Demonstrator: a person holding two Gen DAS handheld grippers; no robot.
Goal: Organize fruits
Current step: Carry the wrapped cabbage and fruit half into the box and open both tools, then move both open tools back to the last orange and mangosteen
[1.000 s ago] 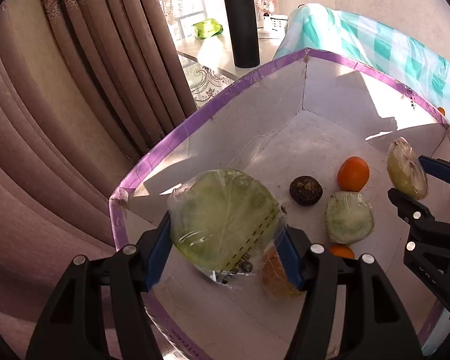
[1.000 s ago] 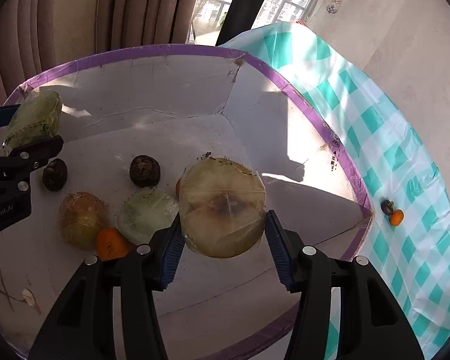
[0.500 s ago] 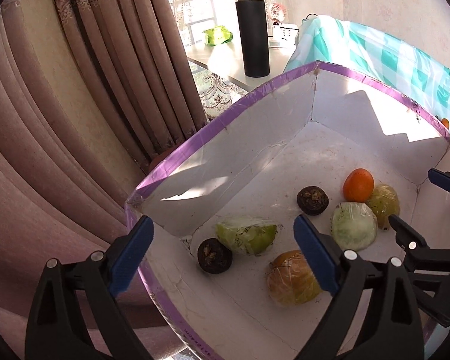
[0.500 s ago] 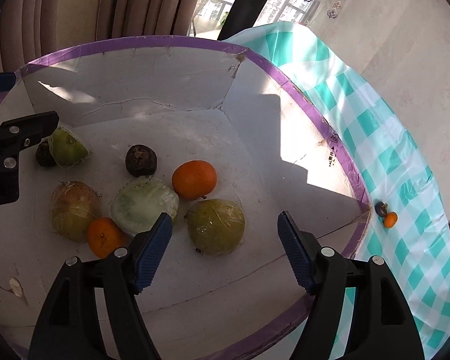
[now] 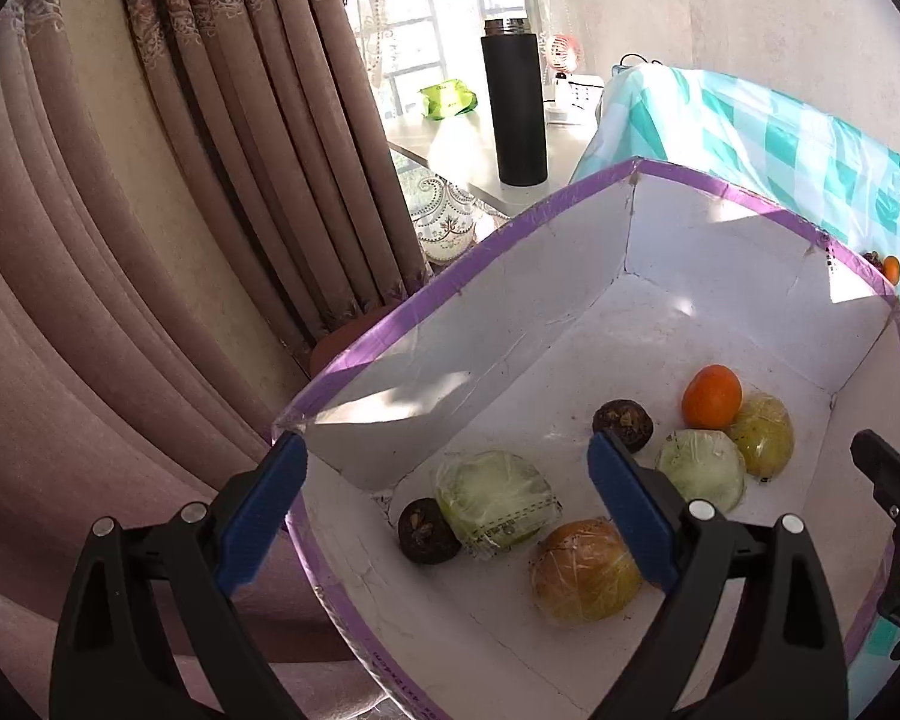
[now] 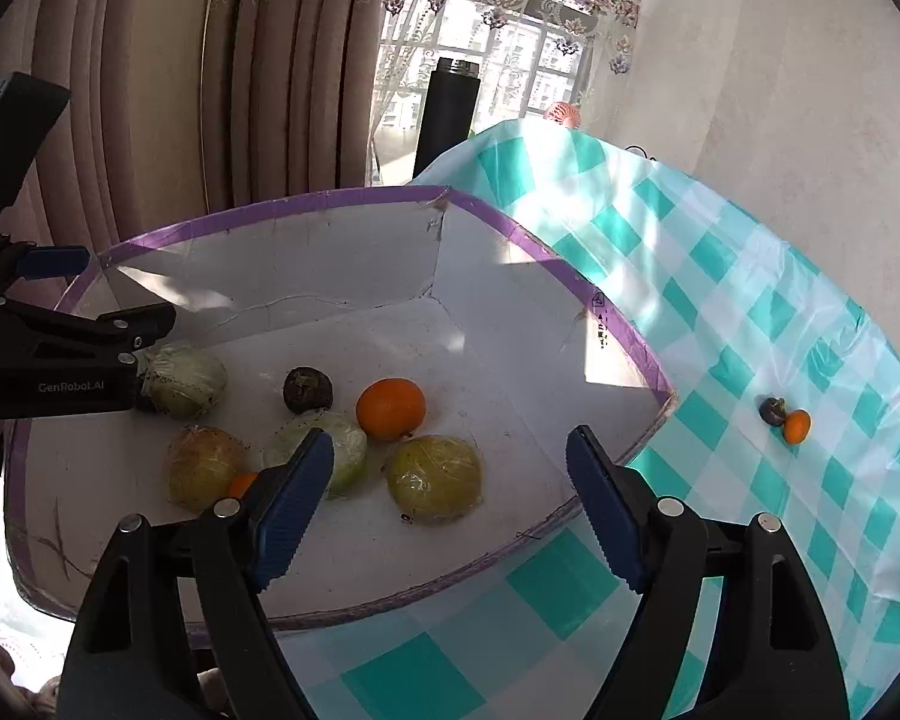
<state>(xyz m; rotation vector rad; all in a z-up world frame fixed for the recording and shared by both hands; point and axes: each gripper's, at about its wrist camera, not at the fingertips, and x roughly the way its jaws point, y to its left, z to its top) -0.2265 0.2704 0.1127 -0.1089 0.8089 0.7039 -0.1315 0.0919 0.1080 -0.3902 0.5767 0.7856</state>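
A white box with a purple rim (image 5: 450, 282) holds several fruits. My left gripper (image 5: 444, 462) is open above its near corner. Below it lie a green wrapped fruit (image 5: 492, 501) and a dark round fruit (image 5: 427, 531), neither touched. My right gripper (image 6: 450, 450) hovers over the box's near edge. Its jaws are opening with nothing pressed between them. Below it, on the box floor, lies a yellow-green wrapped fruit (image 6: 435, 477). An orange (image 6: 390, 408), a pale wrapped fruit (image 6: 342, 447) and another dark fruit (image 6: 308, 389) lie close by.
A teal checked cloth (image 6: 720, 312) covers the table to the right of the box. A small orange (image 6: 797, 426) and a small dark fruit (image 6: 772, 411) sit on it. A black flask (image 5: 513, 108) stands on a side table behind. Brown curtains (image 5: 150, 240) hang left.
Both grippers opened and let go of their wrapped fruits, which now lie on the box floor. The right gripper drew back and up toward the box's near edge.
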